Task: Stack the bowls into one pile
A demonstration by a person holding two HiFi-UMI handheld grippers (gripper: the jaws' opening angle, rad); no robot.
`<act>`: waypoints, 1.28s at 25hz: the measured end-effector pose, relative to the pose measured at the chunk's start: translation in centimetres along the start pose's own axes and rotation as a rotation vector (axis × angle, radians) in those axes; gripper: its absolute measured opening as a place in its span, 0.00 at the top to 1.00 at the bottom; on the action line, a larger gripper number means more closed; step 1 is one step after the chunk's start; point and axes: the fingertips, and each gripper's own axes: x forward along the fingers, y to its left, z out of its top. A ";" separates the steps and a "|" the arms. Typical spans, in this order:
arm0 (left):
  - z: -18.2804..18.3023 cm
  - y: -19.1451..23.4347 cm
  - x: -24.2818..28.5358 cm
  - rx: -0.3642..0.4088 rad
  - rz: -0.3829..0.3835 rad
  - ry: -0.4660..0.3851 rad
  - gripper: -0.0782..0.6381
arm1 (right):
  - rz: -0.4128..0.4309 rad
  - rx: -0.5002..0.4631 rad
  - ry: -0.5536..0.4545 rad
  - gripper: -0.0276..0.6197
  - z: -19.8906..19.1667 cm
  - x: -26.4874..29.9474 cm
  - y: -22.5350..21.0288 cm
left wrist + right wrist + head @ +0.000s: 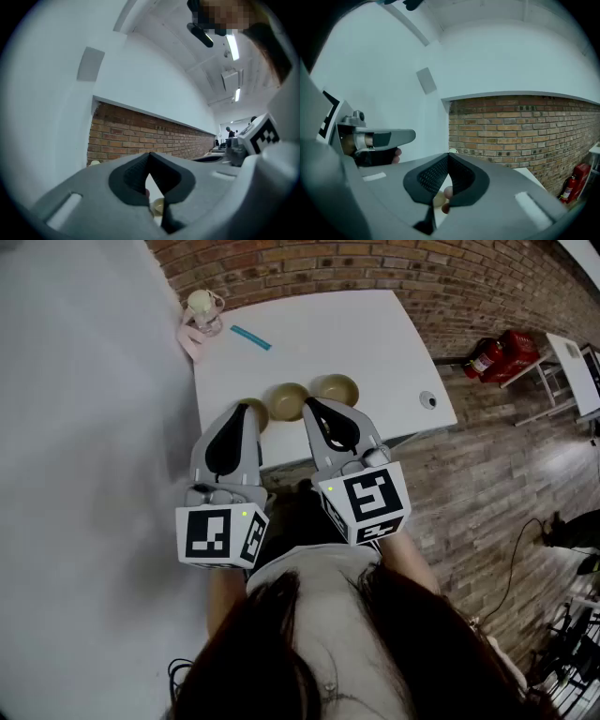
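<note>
The person holds both claws side by side close to the body, raised and pointing forward. The left claw [241, 411] has its jaws together with nothing between them. The right claw [312, 405] is closed and empty in the same way.

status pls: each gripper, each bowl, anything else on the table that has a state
left gripper: shut, empty.
right gripper: shut, empty.
left bowl: upright, unstacked, partly hidden behind the left gripper.
middle bowl: upright, empty, unstacked.
right bowl: upright, empty, unstacked.
cup: upright at the far corner, contents can't tell.
blue pen: lying flat.
</note>
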 end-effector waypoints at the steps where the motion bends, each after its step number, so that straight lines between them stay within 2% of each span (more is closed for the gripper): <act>1: 0.0 0.2 0.3 0.000 0.000 0.001 0.89 | 0.000 0.003 0.000 0.95 0.0 0.3 -0.2; 6: -0.2 1.1 1.9 -0.002 0.005 0.008 0.89 | 0.014 0.031 0.014 0.95 -0.5 1.9 -1.0; 13: -1.1 2.1 4.0 -0.011 0.012 0.023 0.89 | 0.041 0.103 0.090 0.95 -2.9 4.4 -2.4; 32: -3.1 5.2 8.4 -0.052 0.053 0.068 0.89 | 0.018 0.225 0.260 0.95 -9.9 9.7 -6.3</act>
